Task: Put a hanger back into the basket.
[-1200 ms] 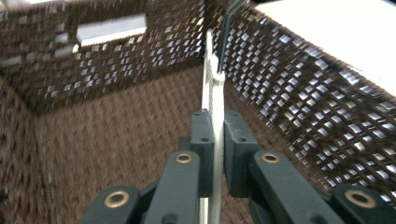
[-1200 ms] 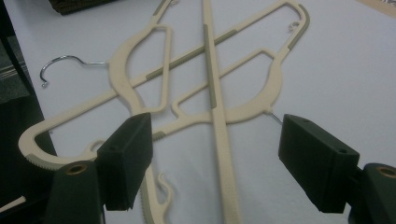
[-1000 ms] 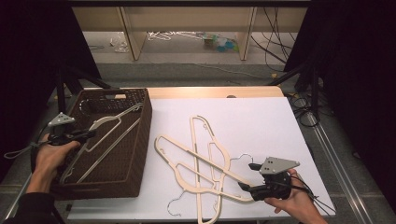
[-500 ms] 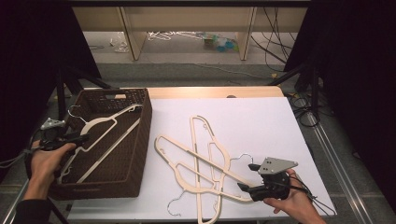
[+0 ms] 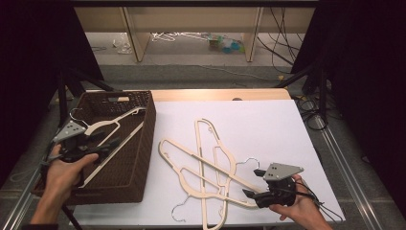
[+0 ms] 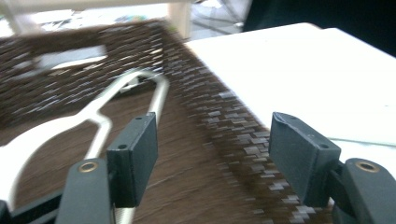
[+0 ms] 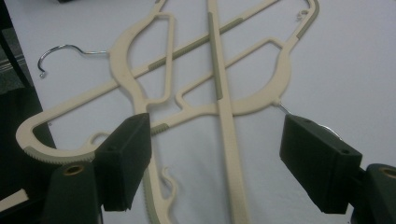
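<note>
A cream hanger (image 5: 113, 123) (image 6: 95, 115) lies in the dark wicker basket (image 5: 143, 143) (image 6: 215, 100) at the table's left. My left gripper (image 5: 111, 145) (image 6: 212, 135) hovers over the basket's near left part. Its jaws have just been opening and are open, with nothing between the pads. Several more cream hangers (image 5: 206, 163) (image 7: 219, 88) lie crossed on the white tabletop (image 5: 268, 124). My right gripper (image 5: 253, 183) (image 7: 217, 130) is open at their near right end, low over the table, with the hangers' arms between and ahead of its jaws.
The basket takes the left third of the table. Behind the table is a low shelf unit (image 5: 191, 19) with loose hangers on the floor (image 5: 177, 36). Tripod legs and cables (image 5: 311, 100) stand off the right edge.
My left gripper has let go of the hanger in the basket, opened, and lifted a little to the right. The right gripper has stayed put.
</note>
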Available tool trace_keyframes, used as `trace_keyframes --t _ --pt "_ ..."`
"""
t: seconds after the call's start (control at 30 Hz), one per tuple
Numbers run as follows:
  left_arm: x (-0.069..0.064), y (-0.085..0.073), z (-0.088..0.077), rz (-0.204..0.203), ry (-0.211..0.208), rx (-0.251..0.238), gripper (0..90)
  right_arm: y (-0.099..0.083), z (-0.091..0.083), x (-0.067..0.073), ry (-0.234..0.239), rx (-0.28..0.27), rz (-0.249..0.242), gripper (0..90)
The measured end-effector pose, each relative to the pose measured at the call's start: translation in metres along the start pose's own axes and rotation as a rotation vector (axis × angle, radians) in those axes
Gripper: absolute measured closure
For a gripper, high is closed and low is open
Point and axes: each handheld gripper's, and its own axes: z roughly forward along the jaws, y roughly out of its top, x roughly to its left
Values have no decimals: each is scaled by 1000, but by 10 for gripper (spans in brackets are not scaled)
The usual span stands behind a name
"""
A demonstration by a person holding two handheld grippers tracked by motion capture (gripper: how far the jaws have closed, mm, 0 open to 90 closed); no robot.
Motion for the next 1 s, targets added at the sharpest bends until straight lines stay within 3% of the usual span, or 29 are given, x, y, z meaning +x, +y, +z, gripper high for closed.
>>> trace_keyframes --t 0.03,0.1,0.2,0.4,0.57,0.8,0.9,0.97,1.0 --pt "-8 1 0 -9 -13 -4 323 0 0 0 2 0 0 261" --pt "-25 4 2 35 -73 -22 316 -1 1 1 9 5 2 261" --pt "-51 6 4 88 -127 -32 295 -1 2 1 7 -3 -8 261" --pt "-94 -3 9 97 -217 -29 290 -3 5 2 18 -3 -19 261" --pt "-120 -15 19 125 -281 -37 281 -5 7 4 29 7 -23 261" --pt "-139 -33 28 167 -329 -35 258 -8 8 10 39 19 -43 261" --pt "-139 -37 27 180 -333 -42 236 -9 8 12 44 25 -48 262" --pt "-141 -41 27 156 -326 -66 218 -9 8 12 42 27 -47 261" --pt "-141 -43 26 169 -315 -66 194 -8 9 13 44 26 -52 261"
